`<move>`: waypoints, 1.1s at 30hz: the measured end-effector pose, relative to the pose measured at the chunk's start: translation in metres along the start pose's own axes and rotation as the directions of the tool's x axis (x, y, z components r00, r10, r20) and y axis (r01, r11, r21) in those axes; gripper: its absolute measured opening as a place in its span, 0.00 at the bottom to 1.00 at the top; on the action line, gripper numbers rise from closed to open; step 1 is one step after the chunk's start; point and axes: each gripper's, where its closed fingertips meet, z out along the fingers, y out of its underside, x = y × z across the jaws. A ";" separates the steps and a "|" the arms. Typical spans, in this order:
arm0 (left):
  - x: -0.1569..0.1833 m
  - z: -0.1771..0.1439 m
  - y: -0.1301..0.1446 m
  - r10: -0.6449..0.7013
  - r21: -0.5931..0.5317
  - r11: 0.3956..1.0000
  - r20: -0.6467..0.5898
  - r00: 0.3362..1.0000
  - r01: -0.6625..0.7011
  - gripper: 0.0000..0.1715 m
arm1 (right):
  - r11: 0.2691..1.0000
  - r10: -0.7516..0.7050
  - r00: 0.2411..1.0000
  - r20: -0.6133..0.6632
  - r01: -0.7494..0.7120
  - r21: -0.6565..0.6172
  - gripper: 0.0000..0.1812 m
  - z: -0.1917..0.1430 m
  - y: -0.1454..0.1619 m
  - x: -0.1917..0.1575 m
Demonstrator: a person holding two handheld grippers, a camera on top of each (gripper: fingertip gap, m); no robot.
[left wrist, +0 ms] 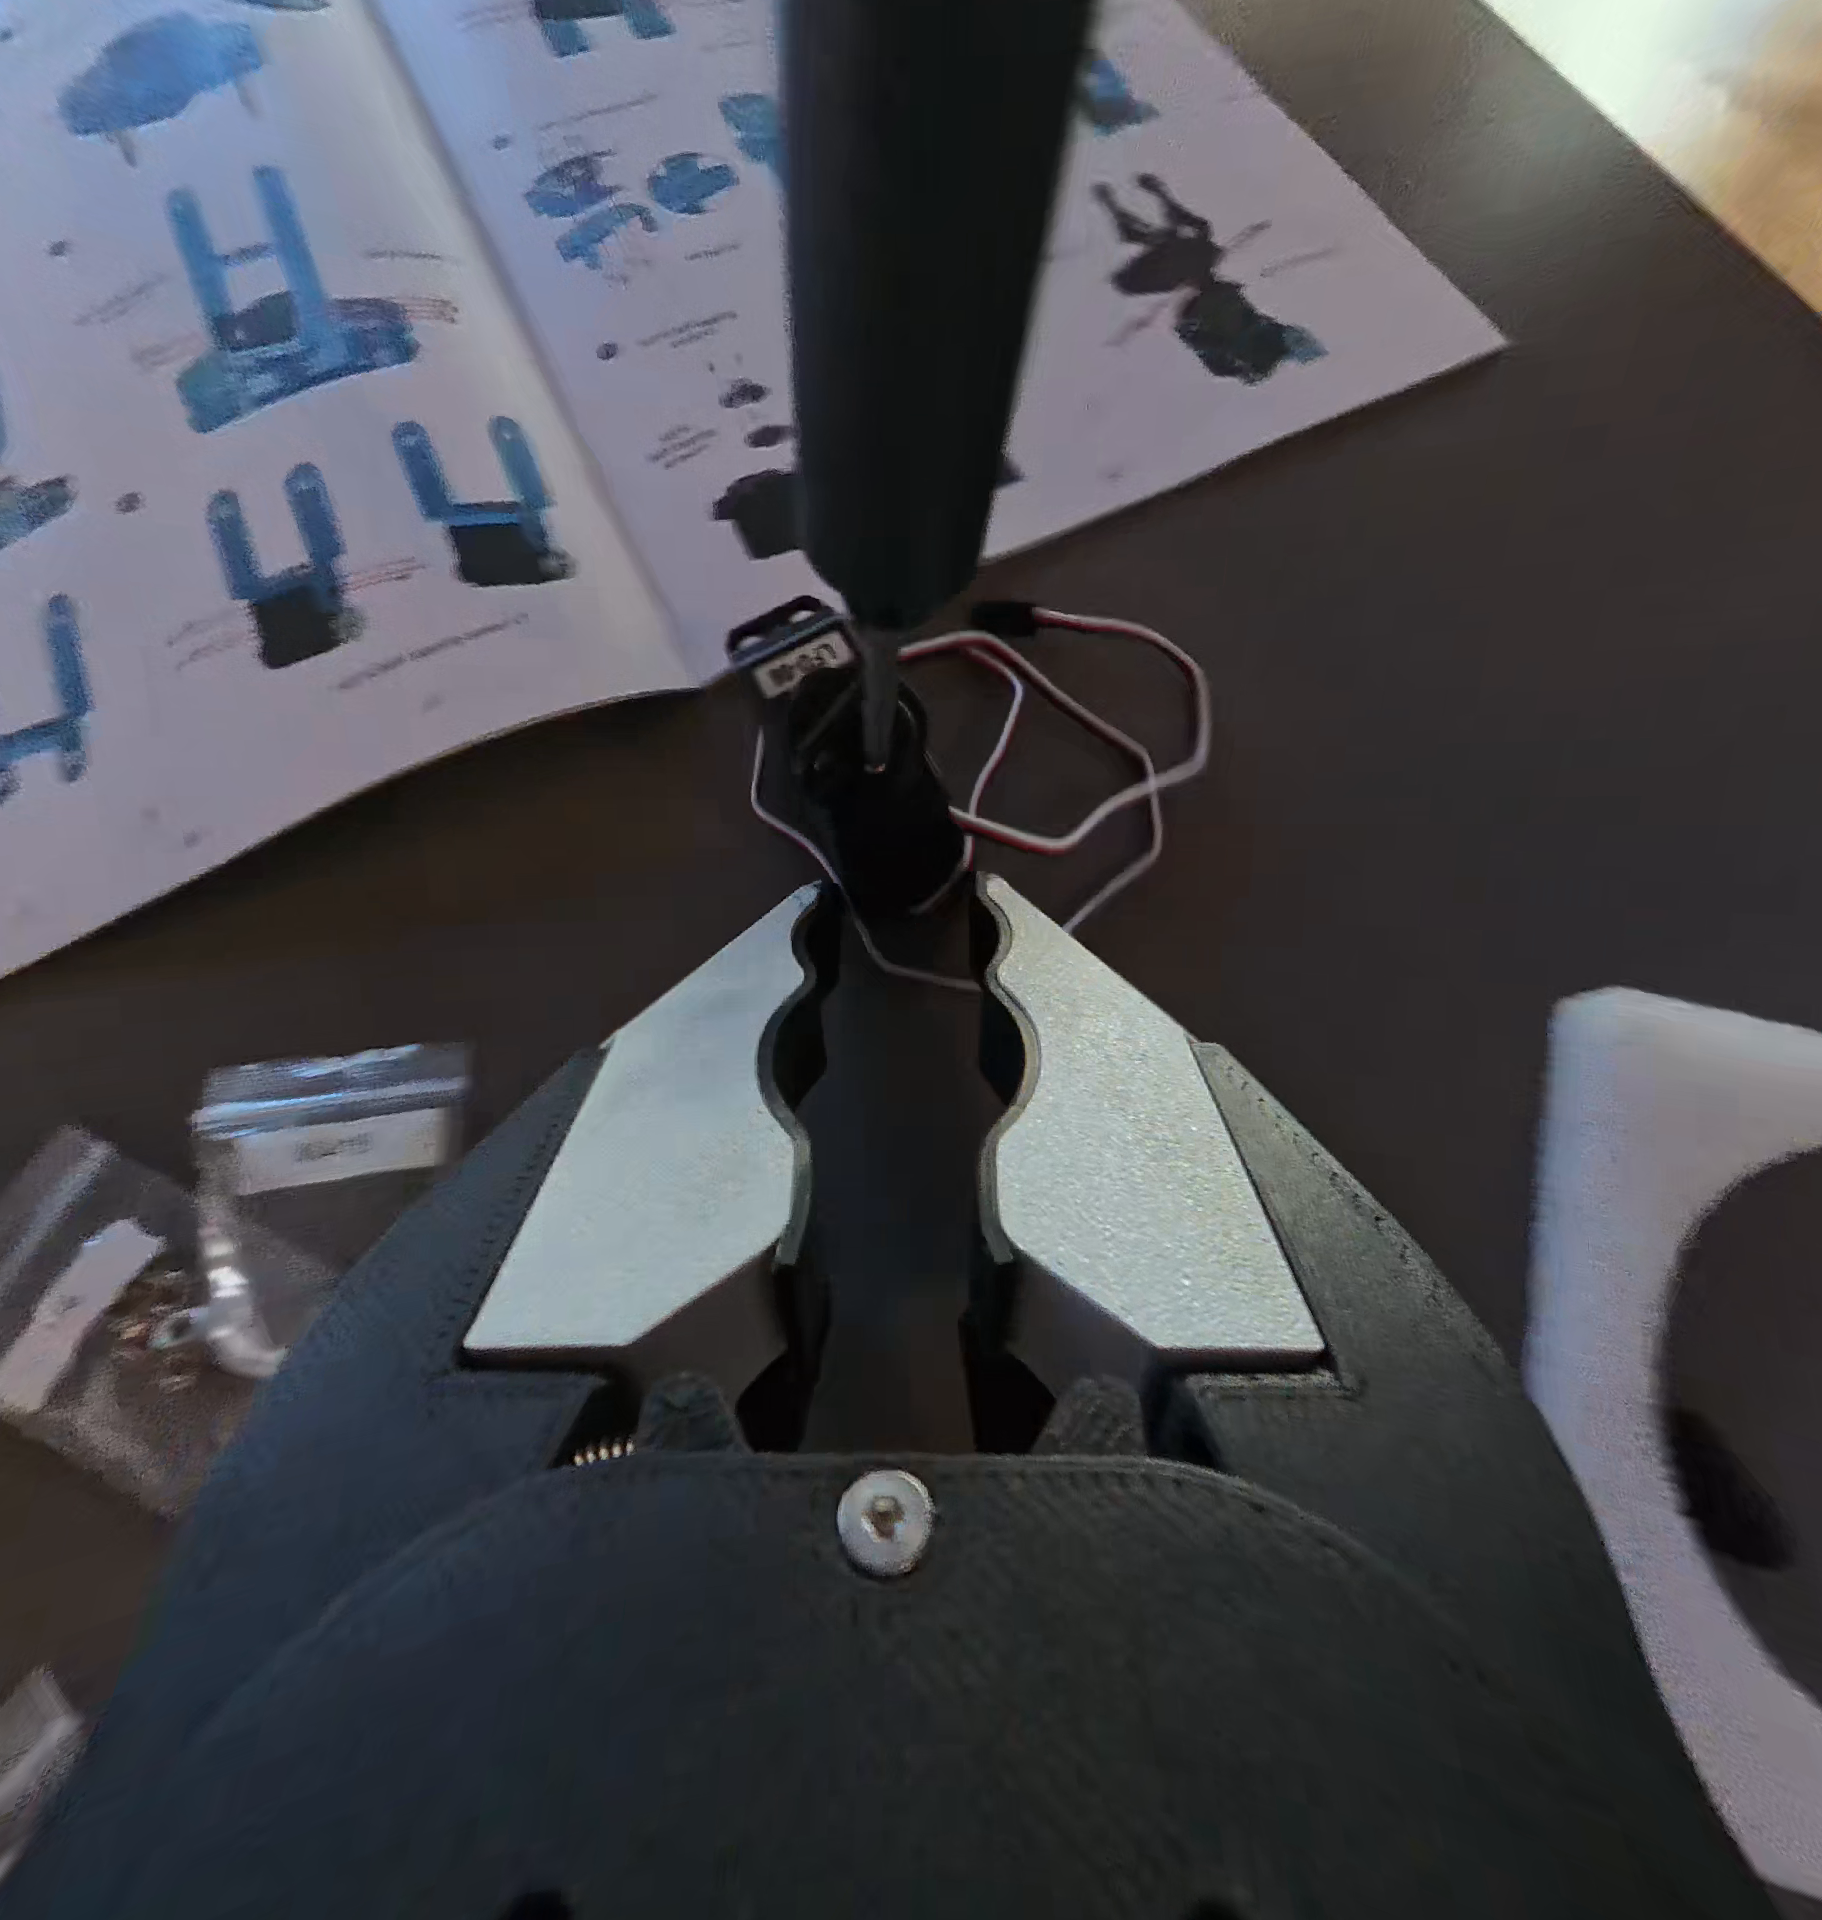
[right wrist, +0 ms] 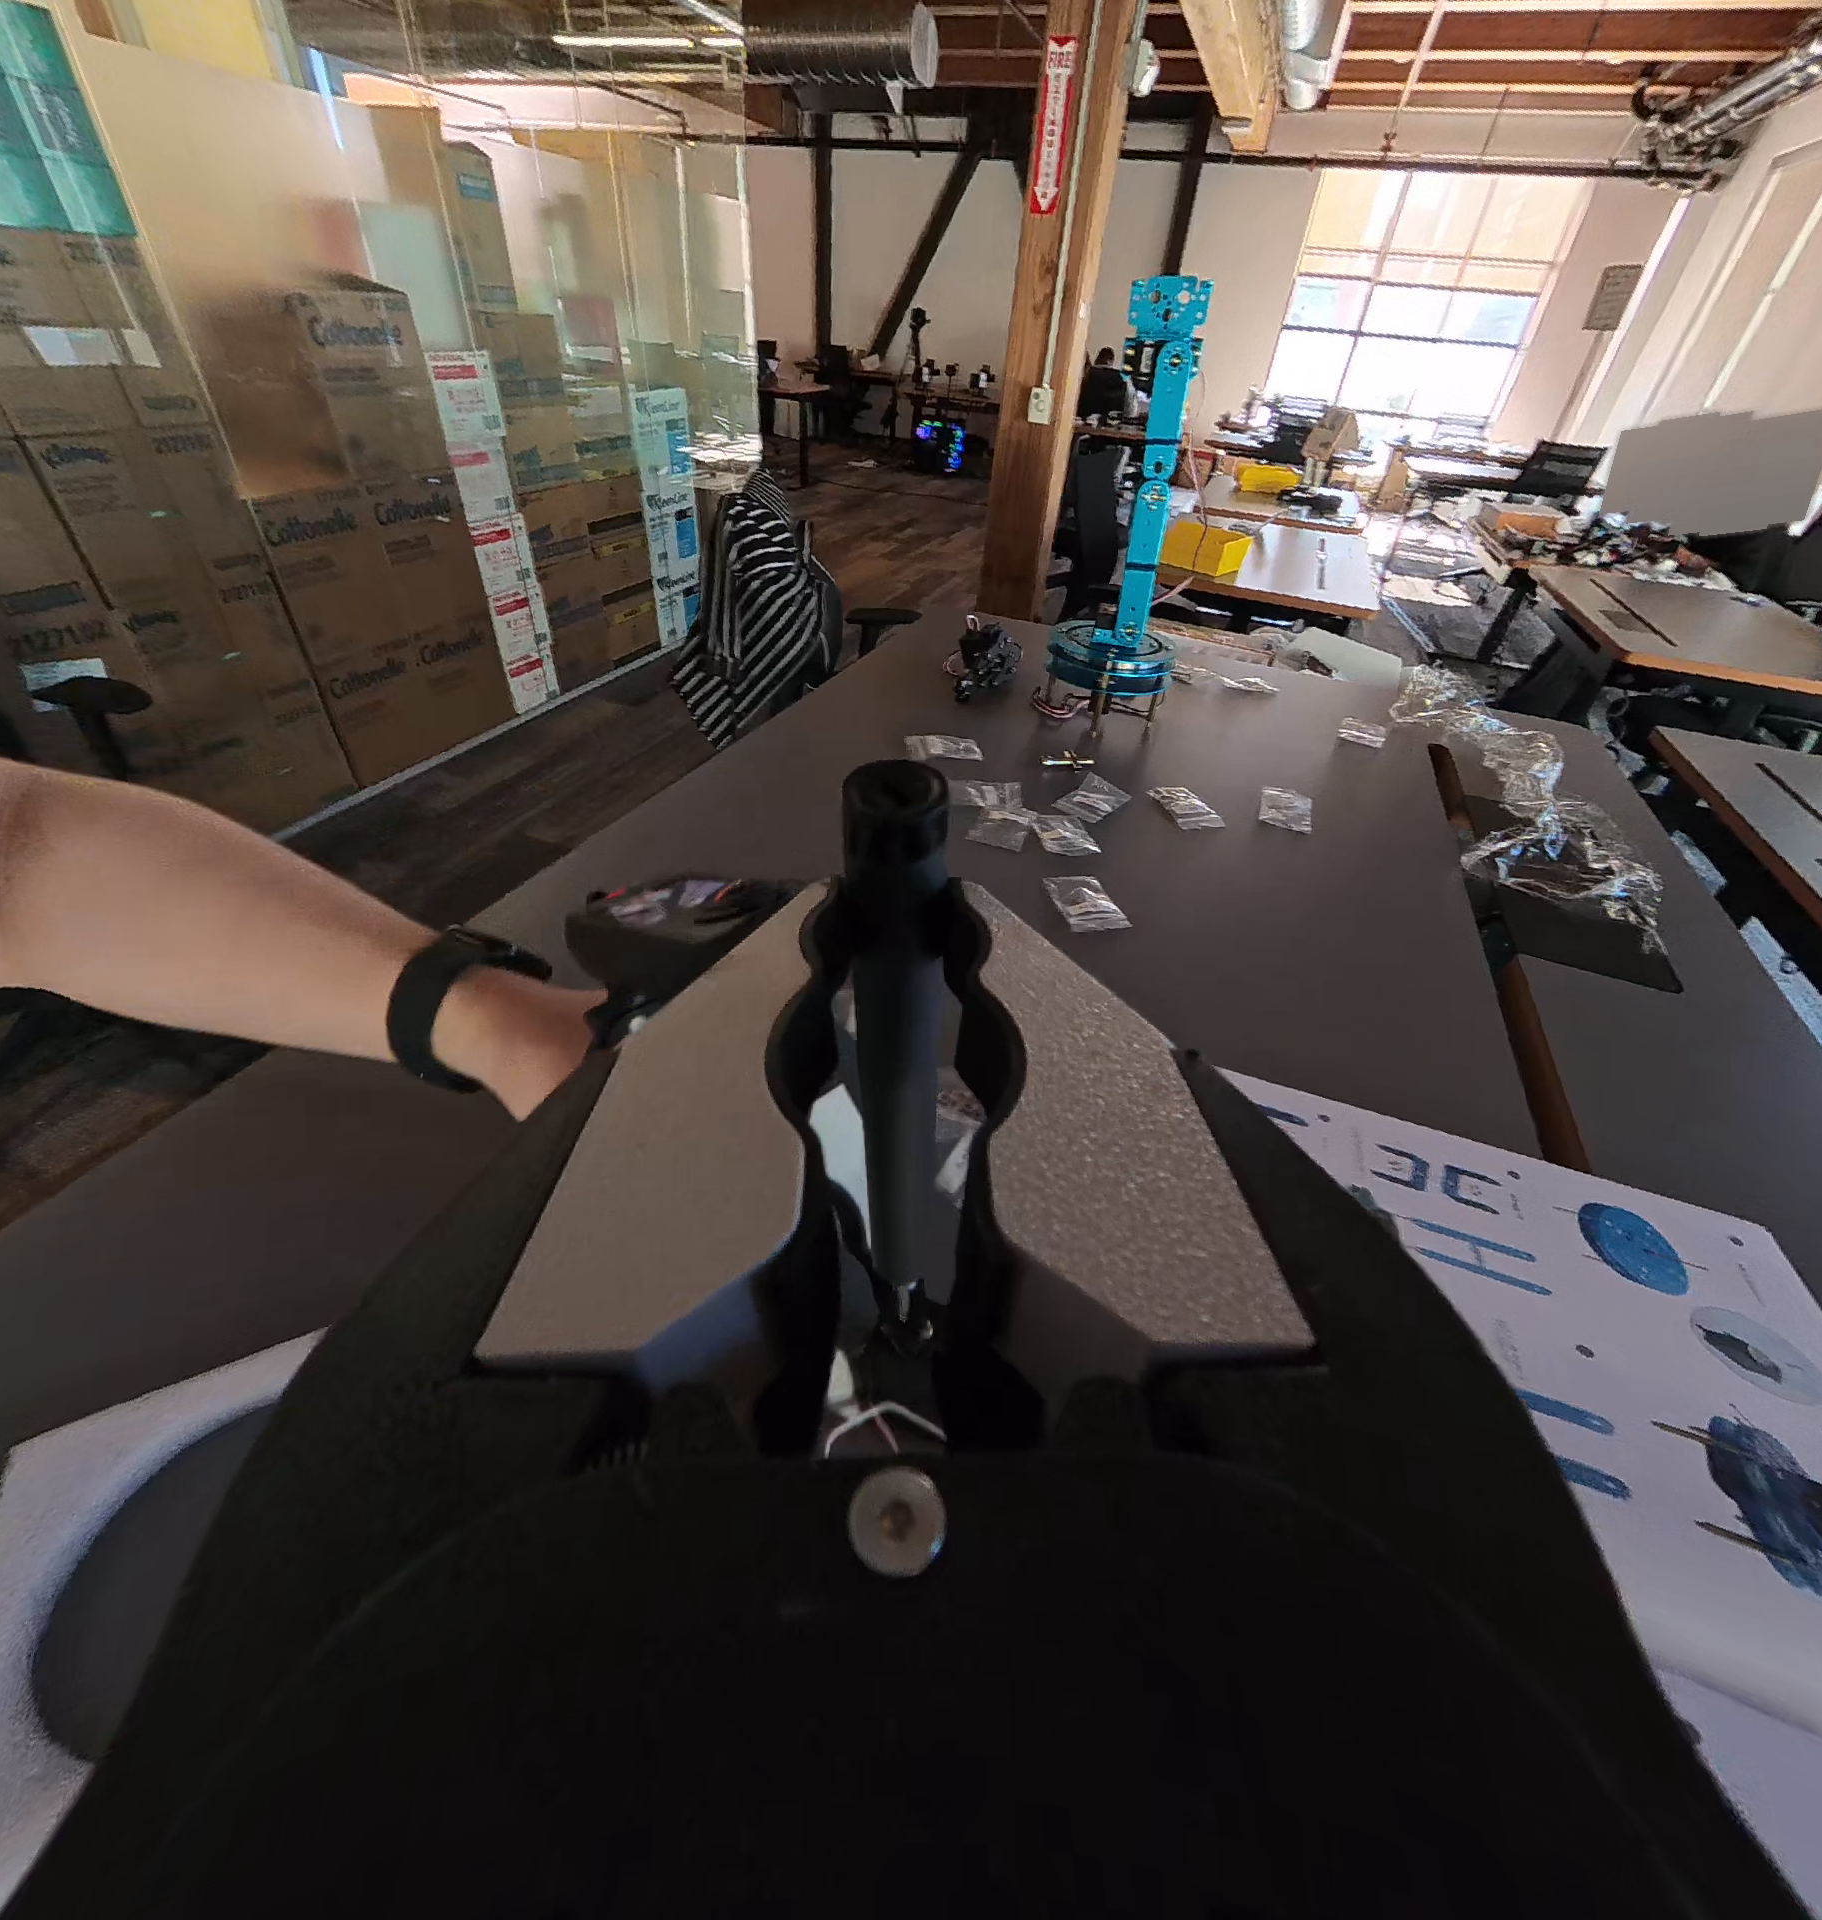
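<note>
My left gripper [left wrist: 902,894] is shut on a small black servo motor [left wrist: 881,821] at its fingertips, just above the dark table [left wrist: 1406,727]. The servo's red, white and brown wires [left wrist: 1094,748] loop on the table beyond it. My right gripper [right wrist: 894,904] is shut on the black handle of a screwdriver [right wrist: 891,1091], held upright. In the left wrist view the screwdriver [left wrist: 907,312] comes down from above, and its thin tip touches the top of the servo. In the right wrist view the servo [right wrist: 912,1330] shows just under the tip.
An open instruction booklet [left wrist: 315,416] lies behind the servo. White foam with a round cut-out [left wrist: 1613,1195] lies at the right, small plastic bags of parts [left wrist: 263,1164] at the left. Farther off stand a blue robot arm [right wrist: 1146,520], more bags [right wrist: 1083,904] and crumpled plastic wrap [right wrist: 1530,810]. A bare forearm with a black wristband [right wrist: 439,1008] holds the left gripper. Spacing between my two grippers at the tips: around 20 cm.
</note>
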 end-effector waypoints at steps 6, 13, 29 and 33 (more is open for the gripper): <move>0.037 -0.016 -0.003 0.136 0.042 0.990 -0.130 0.982 -0.131 0.29 | 1.000 0.014 0.964 0.265 -0.016 0.006 0.09 -0.014 -0.001 -0.021; 0.000 -0.019 -0.023 0.345 0.038 0.935 -0.331 0.879 -0.352 0.54 | 1.000 0.013 0.904 0.428 -0.021 0.015 0.09 -0.029 0.000 -0.022; 0.036 0.025 -0.023 0.473 0.167 0.874 -0.505 0.722 -0.455 0.39 | 0.998 0.039 0.901 0.432 -0.052 0.019 0.09 -0.028 0.000 -0.017; 0.031 0.027 -0.024 0.409 0.138 0.910 -0.441 0.799 -0.390 0.38 | 0.998 0.047 0.910 0.411 -0.057 0.013 0.09 -0.026 0.000 -0.015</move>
